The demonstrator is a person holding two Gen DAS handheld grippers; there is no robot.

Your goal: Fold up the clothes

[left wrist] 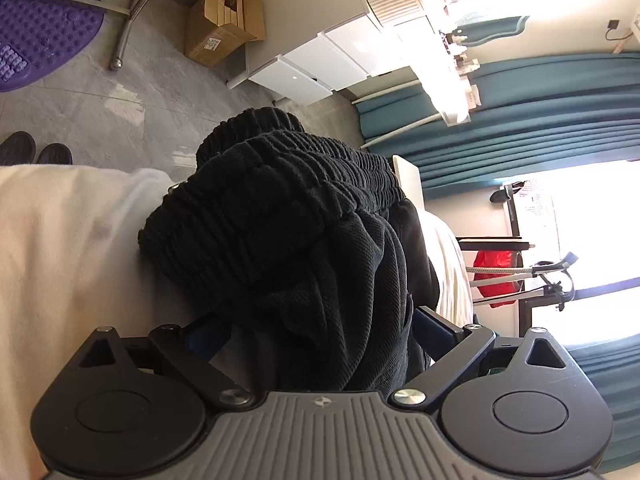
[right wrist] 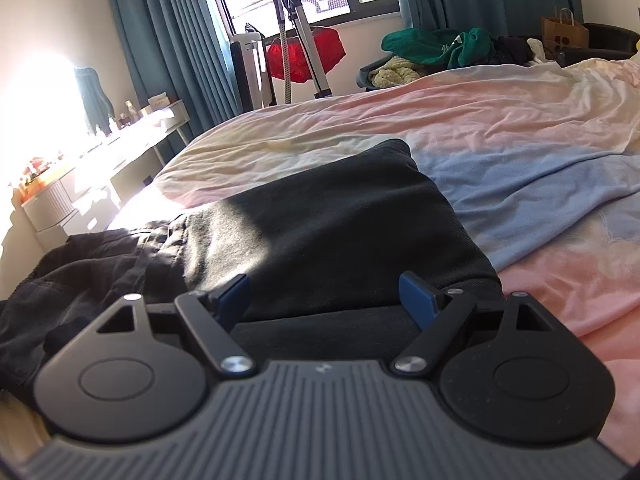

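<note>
The left gripper is standing with its jaws wide apart, the black trousers bunching between them at frame centre, elastic waistband uppermost; whether the fabric is pinched seems unclear. The right gripper is likewise spread, hovering over the trousers' flat leg on the bedspread, lower centre.

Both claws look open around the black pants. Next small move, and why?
Probably close the left claw first. The bunched elastic waistband of the black pants sits between its spread blue pads, so a grip looks available. The right claw is open too, low over the flat part of the pants on the bed, with no fold to pinch yet.
</note>
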